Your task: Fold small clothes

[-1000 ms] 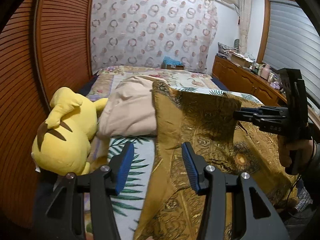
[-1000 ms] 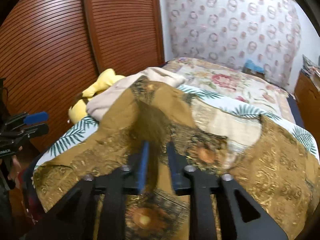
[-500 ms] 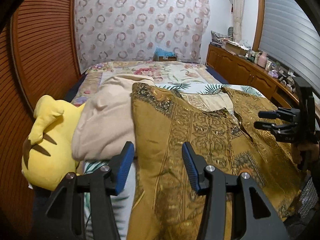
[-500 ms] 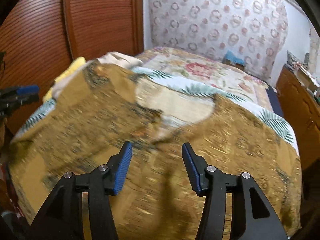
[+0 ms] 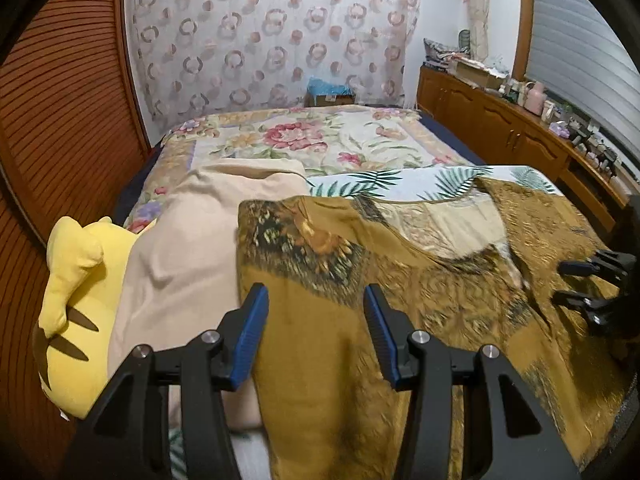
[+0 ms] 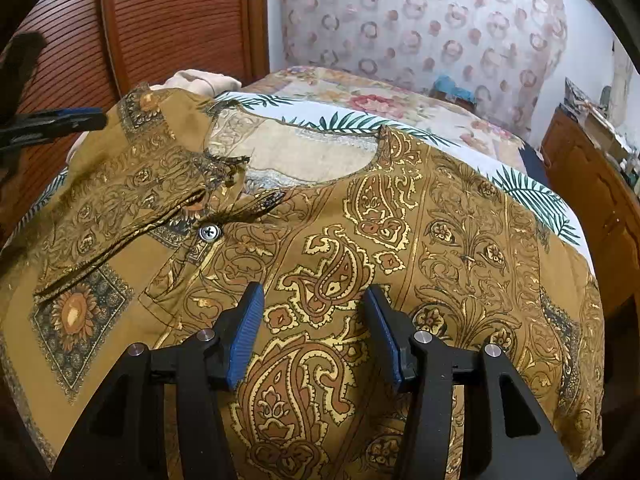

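We see the mustard-gold paisley cotton tunic [image 6: 360,240] spread face-up across the bed [image 5: 304,140], its left sleeve already folded inward across the chest near the small white button [image 6: 211,232]. Our left claw [image 5: 312,332] hovers over that folded edge at 6 o'clock, jaws half-wide and empty; our right claw [image 6: 312,332] is equally empty, jaws apart over the paisley front. To fold well, we judge the right sleeve at 3 o'clock should be pinched at its cuff edge — then drawn inward flat, clear of the beige blanket [image 5: 188,248] and yellow plush toy [image 5: 76,300].
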Available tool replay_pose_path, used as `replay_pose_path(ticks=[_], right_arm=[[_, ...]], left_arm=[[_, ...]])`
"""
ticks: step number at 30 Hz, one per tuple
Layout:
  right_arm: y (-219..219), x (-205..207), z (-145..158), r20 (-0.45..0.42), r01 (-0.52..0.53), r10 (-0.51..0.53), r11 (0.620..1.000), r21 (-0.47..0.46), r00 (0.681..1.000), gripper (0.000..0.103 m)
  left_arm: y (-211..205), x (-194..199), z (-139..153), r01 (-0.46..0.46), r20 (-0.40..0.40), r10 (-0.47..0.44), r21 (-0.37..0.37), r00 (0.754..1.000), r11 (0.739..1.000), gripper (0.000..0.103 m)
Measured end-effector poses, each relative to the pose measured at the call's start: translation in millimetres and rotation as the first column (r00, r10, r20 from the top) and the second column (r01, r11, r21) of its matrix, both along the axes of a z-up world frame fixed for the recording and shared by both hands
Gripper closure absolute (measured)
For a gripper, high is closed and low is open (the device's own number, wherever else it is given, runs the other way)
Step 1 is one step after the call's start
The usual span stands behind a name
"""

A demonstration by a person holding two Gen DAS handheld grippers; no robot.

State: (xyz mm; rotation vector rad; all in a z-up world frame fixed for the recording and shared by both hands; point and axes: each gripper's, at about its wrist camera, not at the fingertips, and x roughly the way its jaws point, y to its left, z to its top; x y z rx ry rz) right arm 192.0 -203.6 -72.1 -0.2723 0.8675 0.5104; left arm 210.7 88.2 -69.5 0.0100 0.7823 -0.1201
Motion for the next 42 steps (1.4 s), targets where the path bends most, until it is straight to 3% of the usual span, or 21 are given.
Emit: replay_pose_path(ticks=[3, 7, 15, 21, 26, 33, 42], right_arm=[[-2, -1, 0, 0.001, 0.001, -0.001, 1.0, 0.002, 1.0, 0.05], [-1, 0, 0, -0.003, 0.002, -0.002, 1.0, 0.005, 1.0, 0.049], [-1, 0, 0, -0.002, 0.001, -0.001, 1.0, 0.006, 1.0, 0.049], [-1, 0, 0, -0.002, 0.001, -0.001, 1.0, 0.005, 1.0, 0.049], [-1, 0, 0, -0.001, 0.001, -0.001, 1.0, 0.005, 1.0, 0.049], [-1, 0, 0, -0.001, 0.002, -0.002, 1.0, 0.006, 1.0, 0.049], [-1, 0, 0, -0.001, 0.002, -0.002, 1.0, 0.006, 1.0, 0.048]], left_arm=[[1, 17, -6, -0.008, -0.02, 0.009, 0.013, 1.0, 1.0, 0.056], [3, 32, -13, -0.017, -0.046, 0.018, 0.031, 0.999, 0.999, 0.065], [1, 36, -15, -0.005, -0.061, 0.01, 0.077, 0.998, 0.997, 0.094], [12, 20, 13, -0.03, 0.025, 0.029, 0.055, 0.999, 0.998, 0.103], [45, 18, 38, -0.101, 0.078, 0.097, 0.046, 0.992, 0.994, 0.103], [69, 18, 35, -0.161, 0.065, 0.158, 0.044, 0.985, 0.986, 0.102], [48, -22, 32, -0.083, 0.082, 0.082, 0.001, 0.993, 0.997, 0.092]])
